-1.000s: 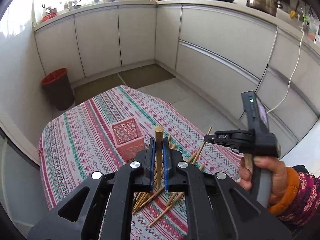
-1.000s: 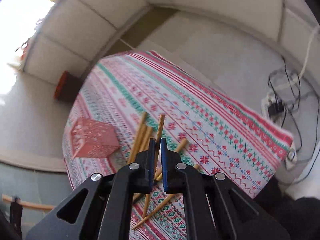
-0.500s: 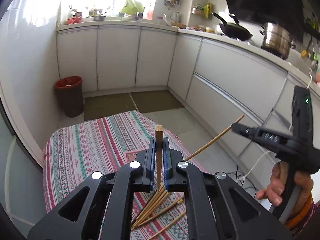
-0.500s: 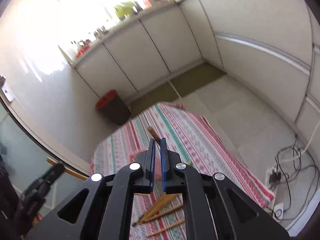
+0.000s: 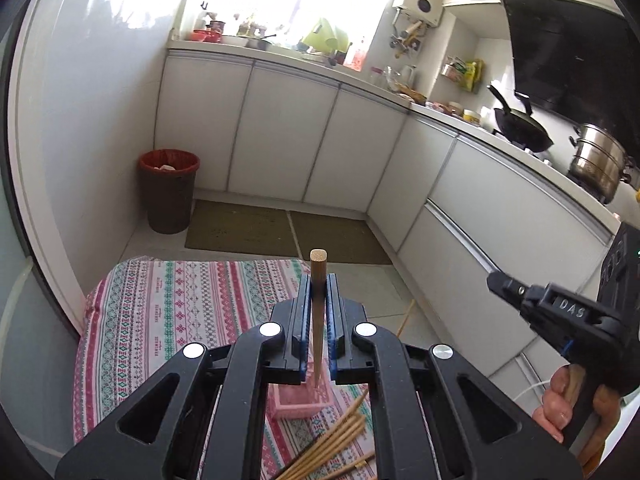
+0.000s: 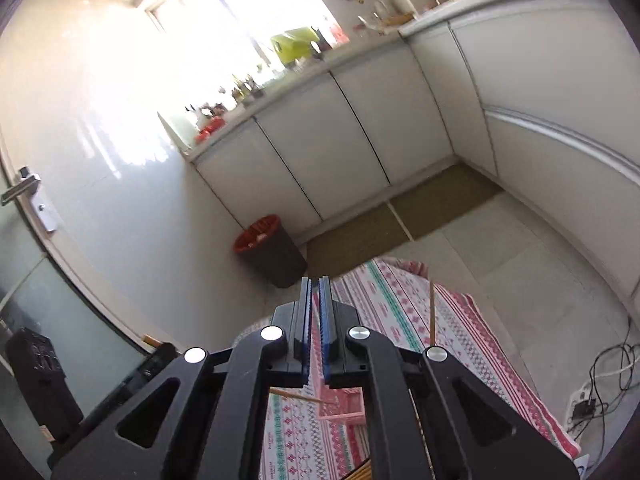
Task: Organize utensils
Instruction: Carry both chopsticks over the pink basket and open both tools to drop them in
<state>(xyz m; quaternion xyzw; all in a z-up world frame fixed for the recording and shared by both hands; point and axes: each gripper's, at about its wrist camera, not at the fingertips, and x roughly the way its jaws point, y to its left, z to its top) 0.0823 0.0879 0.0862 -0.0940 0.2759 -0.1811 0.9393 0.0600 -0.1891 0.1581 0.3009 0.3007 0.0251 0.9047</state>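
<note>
My left gripper [image 5: 319, 280] is shut on a wooden chopstick [image 5: 318, 304] that stands upright between the blue pads, its tip over the pink lattice holder [image 5: 298, 400] on the patterned tablecloth [image 5: 172, 320]. Several loose chopsticks [image 5: 340, 440] lie on the cloth beside the holder. My right gripper [image 6: 315, 284] has its pads nearly together; a thin chopstick [image 6: 298, 396] shows crosswise beneath its body, and I cannot see whether the pads hold it. The right gripper also shows in the left wrist view [image 5: 496, 280], raised at the right.
A red-lined waste bin [image 5: 168, 190] stands on the floor by the white cabinets [image 5: 280, 140]. A wok [image 5: 520, 128] and steel pot [image 5: 600, 164] sit on the counter. Cables and a power strip [image 6: 588, 404] lie on the floor right of the table.
Both grippers have lifted and tilted up from the chopstick pile. The left one has carried its chopstick over the pink holder. The right one rose away from the table.
</note>
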